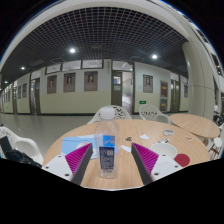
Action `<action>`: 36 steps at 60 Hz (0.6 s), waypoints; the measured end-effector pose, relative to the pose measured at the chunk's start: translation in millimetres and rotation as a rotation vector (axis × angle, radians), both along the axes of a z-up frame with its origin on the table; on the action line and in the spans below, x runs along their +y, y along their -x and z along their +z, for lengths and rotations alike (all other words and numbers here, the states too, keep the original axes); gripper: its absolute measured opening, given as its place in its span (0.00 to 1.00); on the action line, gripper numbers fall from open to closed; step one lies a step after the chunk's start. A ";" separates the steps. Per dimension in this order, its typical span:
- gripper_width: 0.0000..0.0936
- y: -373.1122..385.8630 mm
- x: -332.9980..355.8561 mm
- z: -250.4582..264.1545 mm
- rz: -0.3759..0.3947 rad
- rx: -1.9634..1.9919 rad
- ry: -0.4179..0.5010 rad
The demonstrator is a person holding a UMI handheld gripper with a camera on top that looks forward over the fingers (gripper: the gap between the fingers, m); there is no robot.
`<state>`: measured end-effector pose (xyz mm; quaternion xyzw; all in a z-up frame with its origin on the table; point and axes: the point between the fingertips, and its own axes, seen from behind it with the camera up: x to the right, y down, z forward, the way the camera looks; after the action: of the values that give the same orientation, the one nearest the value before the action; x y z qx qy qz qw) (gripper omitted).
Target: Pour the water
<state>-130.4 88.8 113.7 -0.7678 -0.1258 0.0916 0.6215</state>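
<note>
A clear plastic water bottle (106, 154) with a blue label stands upright on the round wooden table (120, 132), between my two fingers. My gripper (111, 164) is open: the magenta pads (146, 159) sit well apart, with a gap on each side of the bottle. A white cup or bowl (107, 114) stands farther back on the table, beyond the bottle. No water movement shows.
A blue packet (76, 146) lies left of the bottle, a white paper (126, 148) to its right, and a red round object (182, 159) and white objects (165, 150) farther right. A second round table (196, 125) stands at right. White chairs surround the tables in a large hall.
</note>
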 end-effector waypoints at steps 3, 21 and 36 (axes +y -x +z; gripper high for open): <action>0.90 10.6 18.0 -7.9 -0.020 -0.006 0.002; 0.50 24.2 73.8 -20.0 -0.095 -0.019 -0.045; 0.34 27.8 76.9 -21.1 -0.087 0.108 0.012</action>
<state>-158.2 165.6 92.6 -0.7701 -0.0581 0.1063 0.6263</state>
